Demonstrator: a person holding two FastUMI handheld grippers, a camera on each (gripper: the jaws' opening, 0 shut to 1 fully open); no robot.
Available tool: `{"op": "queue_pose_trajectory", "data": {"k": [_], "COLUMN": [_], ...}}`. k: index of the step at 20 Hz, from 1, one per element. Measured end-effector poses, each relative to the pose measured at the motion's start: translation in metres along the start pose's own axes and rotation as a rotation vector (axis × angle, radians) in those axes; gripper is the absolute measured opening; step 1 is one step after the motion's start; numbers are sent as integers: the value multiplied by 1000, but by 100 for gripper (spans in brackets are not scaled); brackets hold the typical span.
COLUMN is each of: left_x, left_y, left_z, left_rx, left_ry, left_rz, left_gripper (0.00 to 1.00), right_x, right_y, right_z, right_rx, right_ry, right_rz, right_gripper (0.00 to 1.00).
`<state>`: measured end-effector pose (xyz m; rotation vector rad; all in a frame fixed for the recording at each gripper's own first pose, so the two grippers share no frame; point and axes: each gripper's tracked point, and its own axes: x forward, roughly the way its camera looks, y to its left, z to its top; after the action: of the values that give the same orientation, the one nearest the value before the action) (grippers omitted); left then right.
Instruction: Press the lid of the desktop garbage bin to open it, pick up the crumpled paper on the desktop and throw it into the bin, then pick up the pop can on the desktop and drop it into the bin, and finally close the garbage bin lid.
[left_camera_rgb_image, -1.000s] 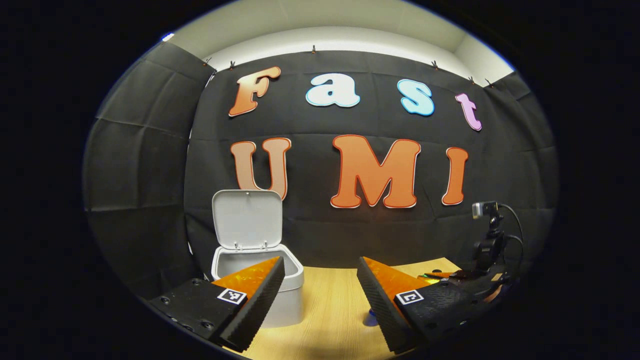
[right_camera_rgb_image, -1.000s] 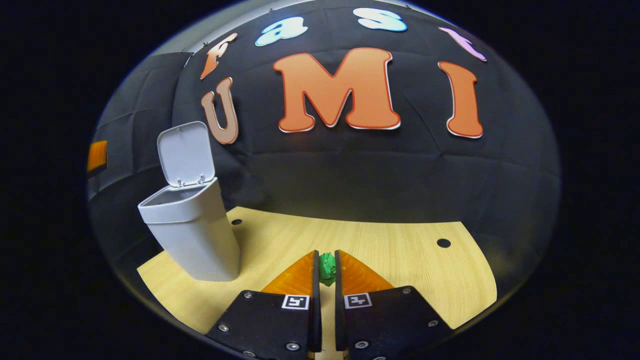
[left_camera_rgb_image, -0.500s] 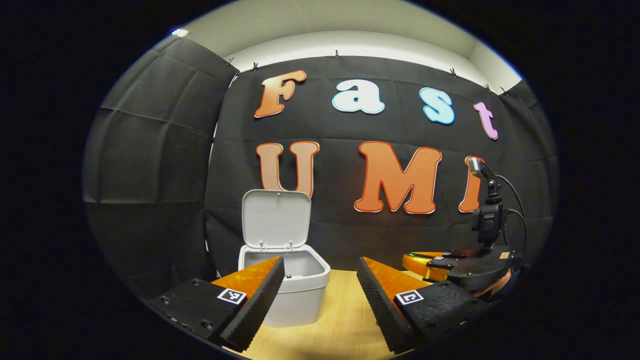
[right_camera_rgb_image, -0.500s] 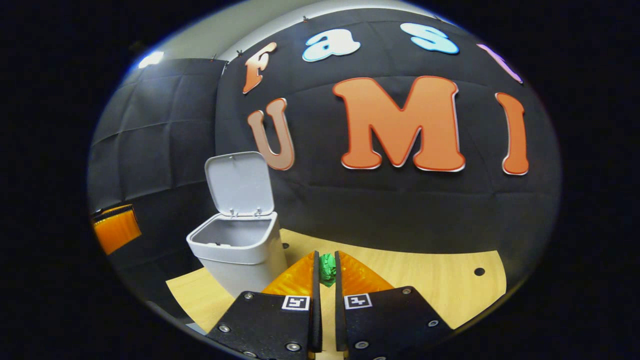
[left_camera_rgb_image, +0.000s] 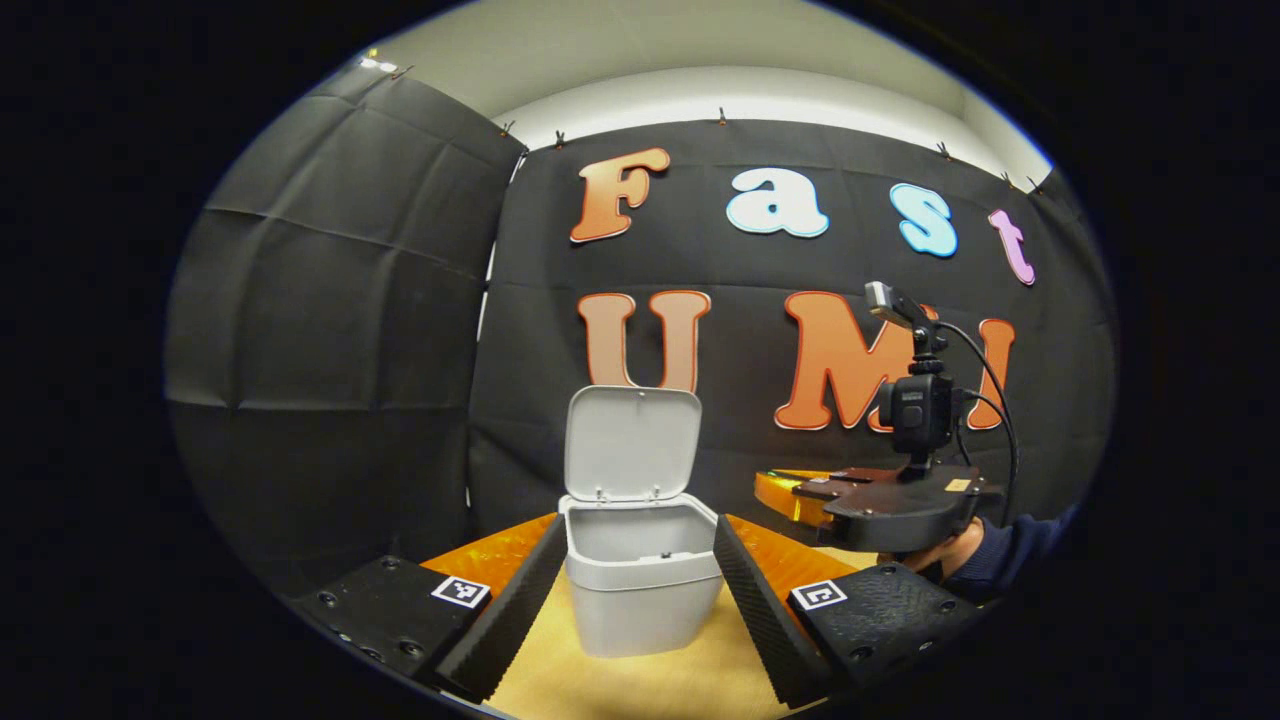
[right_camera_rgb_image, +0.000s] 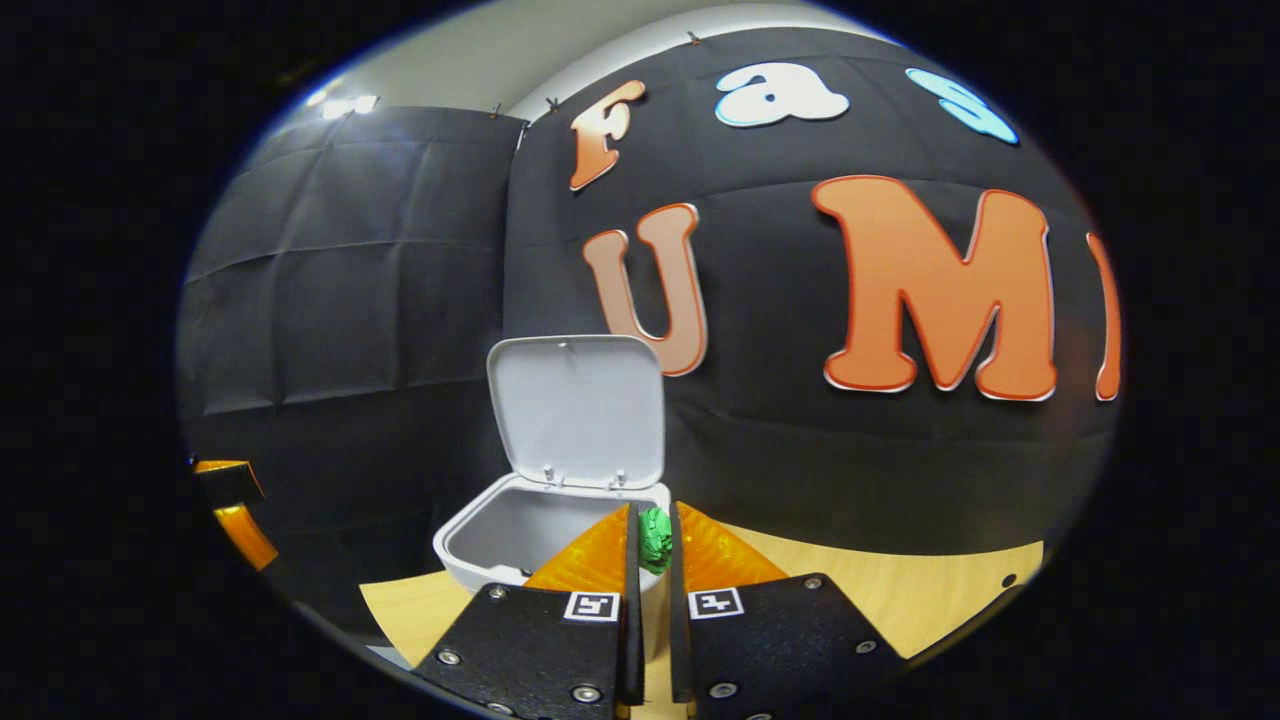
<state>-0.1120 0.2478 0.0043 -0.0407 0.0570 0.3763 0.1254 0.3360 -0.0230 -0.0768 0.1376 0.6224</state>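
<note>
The small grey desktop bin (left_camera_rgb_image: 640, 590) stands on the wooden table with its lid (left_camera_rgb_image: 632, 442) swung up against the back wall. In the left gripper view it sits straight ahead between the spread fingers of my left gripper (left_camera_rgb_image: 640, 535), which is open and holds nothing. My right gripper (right_camera_rgb_image: 653, 520) is shut on a green crumpled paper ball (right_camera_rgb_image: 654, 538), held in the air near the right rim of the bin (right_camera_rgb_image: 520, 528), whose lid (right_camera_rgb_image: 578, 410) stands upright. From the left gripper view, the right gripper (left_camera_rgb_image: 775, 492) hovers to the right of the bin, with a hand and dark sleeve (left_camera_rgb_image: 990, 555) behind it.
The wooden table (right_camera_rgb_image: 900, 595) stretches right of the bin, with a small dark hole near its right edge. Black cloth walls close the booth behind and to the left. A part of the left gripper (right_camera_rgb_image: 235, 505) shows at the left edge of the right gripper view.
My right gripper has lifted and carried the green paper leftward, up beside the bin's open mouth. My left gripper has turned so that the bin now sits centred between its fingers.
</note>
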Motion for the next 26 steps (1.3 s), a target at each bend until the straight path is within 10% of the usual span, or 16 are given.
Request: {"op": "queue_pose_trajectory", "data": {"k": [14, 19, 23, 26], "left_x": [23, 32, 37, 46], "left_y": [92, 84, 66, 36], "left_z": [-15, -17, -19, -34], "left_rx": [4, -8, -21, -26], "left_ry": [27, 27, 11, 23], "left_rz": [91, 68, 41, -8], "left_gripper": [93, 94, 94, 94], "right_x": [87, 82, 65, 35], "right_y": [43, 43, 28, 4], "right_z": [-15, -13, -6, -4], "right_rx": [-20, -19, -8, -3], "right_ry": [10, 3, -18, -44], "right_rz": [-15, 3, -18, -53], "right_gripper": [12, 34, 84, 86]}}
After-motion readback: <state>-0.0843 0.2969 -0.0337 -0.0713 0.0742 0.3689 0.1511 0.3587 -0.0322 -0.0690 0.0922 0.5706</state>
